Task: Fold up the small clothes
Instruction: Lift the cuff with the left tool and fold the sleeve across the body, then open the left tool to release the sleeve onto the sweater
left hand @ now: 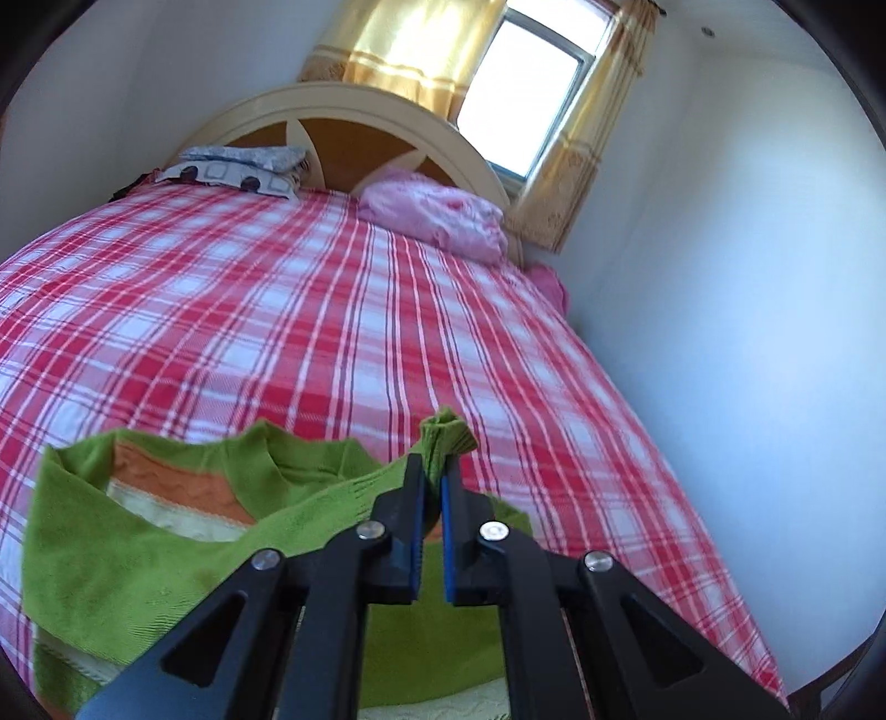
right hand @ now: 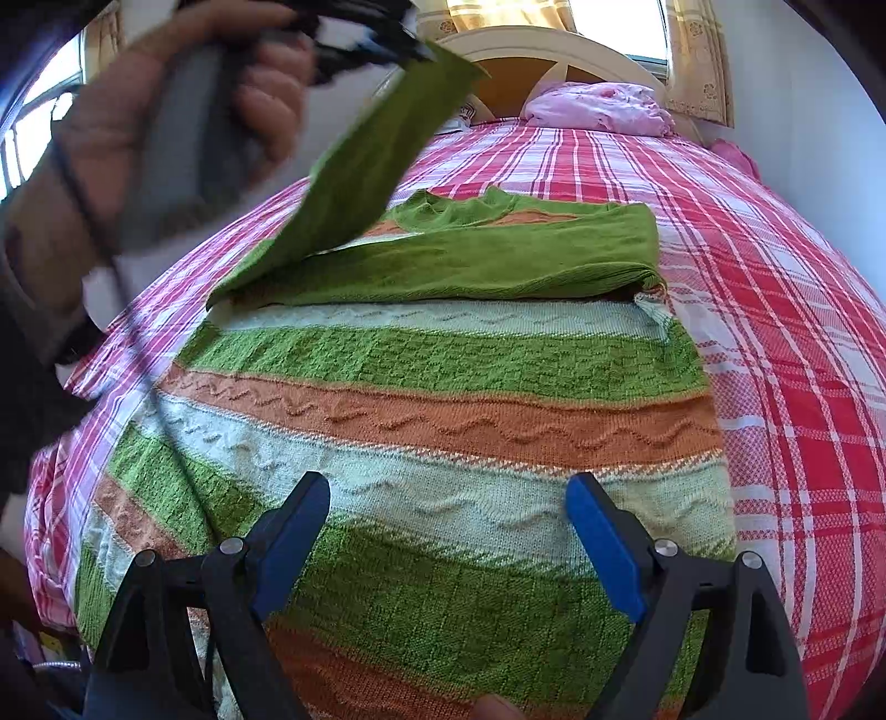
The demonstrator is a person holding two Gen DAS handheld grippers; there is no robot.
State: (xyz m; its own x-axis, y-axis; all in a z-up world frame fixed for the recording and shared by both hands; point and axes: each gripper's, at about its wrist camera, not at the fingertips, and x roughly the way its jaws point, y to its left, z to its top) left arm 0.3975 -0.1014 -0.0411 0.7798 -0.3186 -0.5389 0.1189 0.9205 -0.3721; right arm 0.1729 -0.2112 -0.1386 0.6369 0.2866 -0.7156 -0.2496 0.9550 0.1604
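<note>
Left gripper (left hand: 433, 471) pinches the green sleeve cuff (left hand: 447, 429) of the striped green, orange and white knitted sweater (right hand: 443, 387), spread on the red plaid bedsheet (right hand: 775, 332); right gripper (right hand: 448, 498) hovers above, fingers apart.

No legible txt, labels, brands or nos. in either view. Sweater (right hand: 443, 387), plaid bedsheet (left hand: 277, 310), pillows (left hand: 243, 171), curtains (left hand: 410, 44): patterns only, no writing.

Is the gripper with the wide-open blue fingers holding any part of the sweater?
No, the right gripper hangs open above the striped sweater, its fingers pinching nothing.
</note>
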